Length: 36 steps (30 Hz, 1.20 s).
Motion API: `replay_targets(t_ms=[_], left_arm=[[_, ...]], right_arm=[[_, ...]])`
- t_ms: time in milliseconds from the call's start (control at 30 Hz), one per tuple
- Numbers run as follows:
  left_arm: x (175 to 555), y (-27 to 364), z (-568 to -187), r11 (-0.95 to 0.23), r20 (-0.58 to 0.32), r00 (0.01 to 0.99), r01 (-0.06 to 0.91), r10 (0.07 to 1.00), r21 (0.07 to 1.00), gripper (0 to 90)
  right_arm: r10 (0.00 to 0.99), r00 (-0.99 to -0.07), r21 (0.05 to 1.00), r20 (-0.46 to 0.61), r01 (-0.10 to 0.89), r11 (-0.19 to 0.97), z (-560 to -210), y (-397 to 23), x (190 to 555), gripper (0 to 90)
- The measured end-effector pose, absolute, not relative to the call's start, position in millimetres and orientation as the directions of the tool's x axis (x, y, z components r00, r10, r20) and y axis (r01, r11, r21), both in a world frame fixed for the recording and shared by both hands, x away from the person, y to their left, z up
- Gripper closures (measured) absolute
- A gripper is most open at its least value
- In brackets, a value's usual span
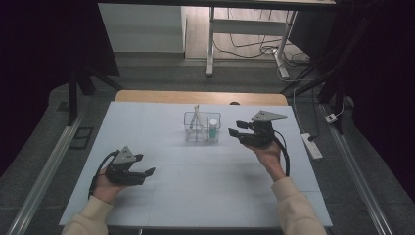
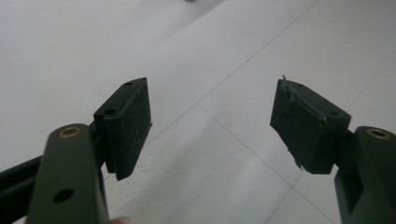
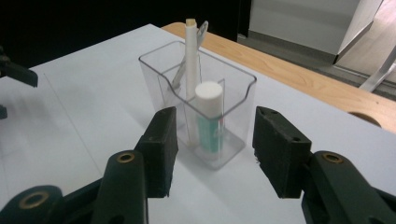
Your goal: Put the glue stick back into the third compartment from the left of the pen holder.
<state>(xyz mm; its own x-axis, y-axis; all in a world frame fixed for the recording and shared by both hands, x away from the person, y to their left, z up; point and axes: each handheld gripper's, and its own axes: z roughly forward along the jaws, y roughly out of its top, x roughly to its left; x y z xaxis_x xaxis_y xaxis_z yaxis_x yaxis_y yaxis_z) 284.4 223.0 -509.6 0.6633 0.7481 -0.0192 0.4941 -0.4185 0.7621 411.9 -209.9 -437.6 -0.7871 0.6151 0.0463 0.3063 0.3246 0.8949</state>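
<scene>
A pale grey desk (image 1: 195, 186) carries a clear plastic divided holder (image 3: 154, 70) near its far middle, holding a white-capped green tube (image 3: 208, 122) and a tall white stick (image 3: 190, 60). The right tool (image 3: 212, 149) hovers just beside the holder, jaws spread, empty. The left tool (image 2: 210, 126) gapes open, well nearer than the holder.

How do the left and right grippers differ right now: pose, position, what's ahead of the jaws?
The left gripper sits low near the table's near left; the right gripper is held farther out, beside the clear organizer. The left gripper's jaws frame only bare white table; the right gripper's frame the organizer with its white-capped tube and tall white stick. Both are open and empty.
</scene>
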Motion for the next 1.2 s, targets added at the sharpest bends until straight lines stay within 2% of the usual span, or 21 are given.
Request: replay_targets(t_ms=[733, 1200], left_arm=[[283.6, 223.6, -508.7, -0.414, -0.017, 0.657, 0.494, 0.753, 0.765, 28.9], [282.9, 222.8, -508.5, -0.416, -0.012, 0.656, 0.492, 0.754, 0.764, 28.9]], right_arm=[[0.635, -0.772, 0.849, 0.015, 0.346, 0.4, -474.6, -269.3, 356.7, 46.3], [0.645, -0.764, 0.824, 0.0, 0.366, 0.433, -488.5, -293.6, 341.0, 45.1]])
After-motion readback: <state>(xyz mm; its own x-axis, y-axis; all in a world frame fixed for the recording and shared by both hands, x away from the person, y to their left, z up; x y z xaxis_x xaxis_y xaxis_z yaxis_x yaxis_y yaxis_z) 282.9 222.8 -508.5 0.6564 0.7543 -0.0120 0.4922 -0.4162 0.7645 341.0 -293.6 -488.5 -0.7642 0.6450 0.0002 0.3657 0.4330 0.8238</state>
